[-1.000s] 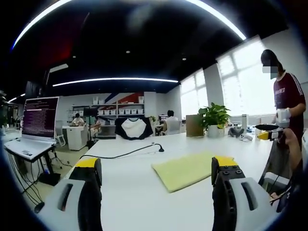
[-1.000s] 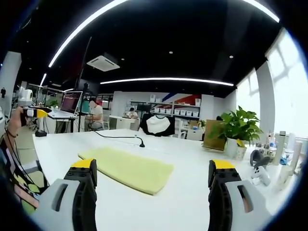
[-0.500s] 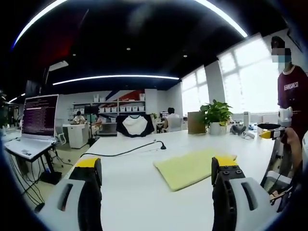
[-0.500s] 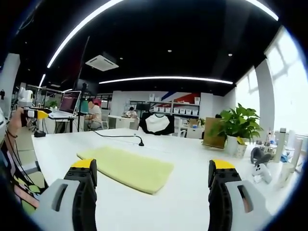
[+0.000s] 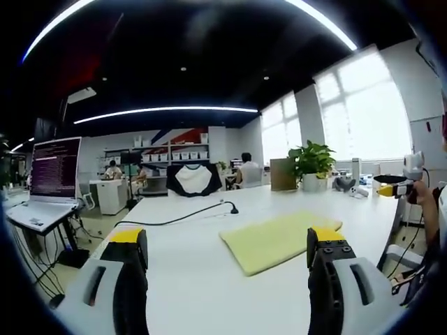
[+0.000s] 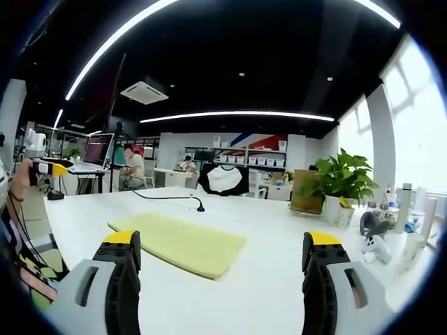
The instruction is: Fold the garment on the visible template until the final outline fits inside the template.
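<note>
In the left gripper view the left gripper (image 5: 227, 251) stands with its jaws spread wide and nothing between them, held low over the white table (image 5: 181, 279). The yellow garment (image 5: 279, 241) lies flat on that table ahead and to the right, its near end just past the right-hand jaw. No template outline can be made out under it. It looks thin, soft and light, the sort of cloth that sags when lifted, so I would judge a corner or a short edge the best place to pinch, both grippers taking one end together. This view also shows a black cable (image 5: 178, 220) snaking across the table, a laptop (image 5: 49, 181) off to the left, and the right gripper (image 5: 391, 188) coming in at the right edge. In the right gripper view the right gripper (image 6: 220, 251) is likewise wide open and empty, and the garment (image 6: 178, 241) lies ahead toward the left. Here a potted plant (image 6: 339, 185) stands to the right, and the left gripper (image 6: 45, 166) shows at the left edge.
</note>
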